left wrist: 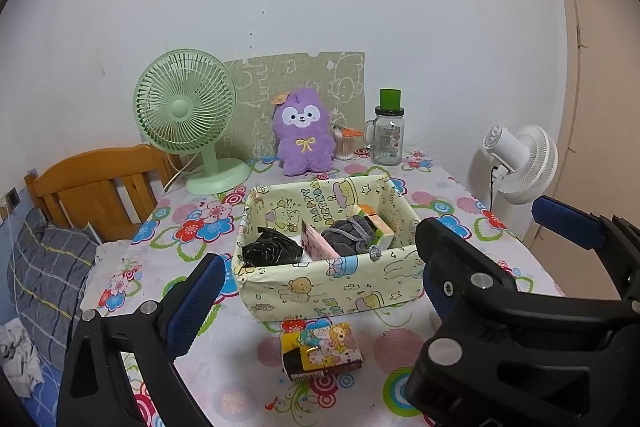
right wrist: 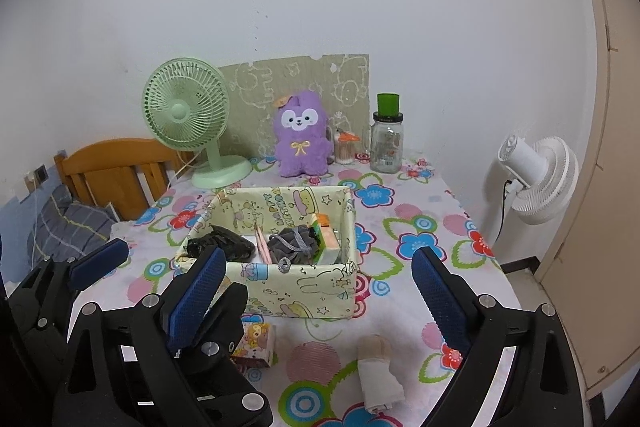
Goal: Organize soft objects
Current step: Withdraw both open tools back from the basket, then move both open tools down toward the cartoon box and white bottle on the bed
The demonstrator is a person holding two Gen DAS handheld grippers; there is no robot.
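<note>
The pale yellow cartoon-print fabric box point(right wrist: 304, 291) stands mid-table on the flowered tablecloth point(right wrist: 420, 211). In front of it, towards the camera, a rolled cream sock point(right wrist: 376, 371) lies on the cloth, between and just below the wide-open, empty right gripper point(right wrist: 320, 303). Left of the sock, near the box's front wall, sits a small cartoon-printed packet point(left wrist: 320, 351), under the left gripper point(left wrist: 320, 291), also spread wide and empty. Inside the box lie a black bundle point(left wrist: 272, 247) and a grey sock point(left wrist: 348, 237), separated by a pink divider point(left wrist: 320, 247).
</note>
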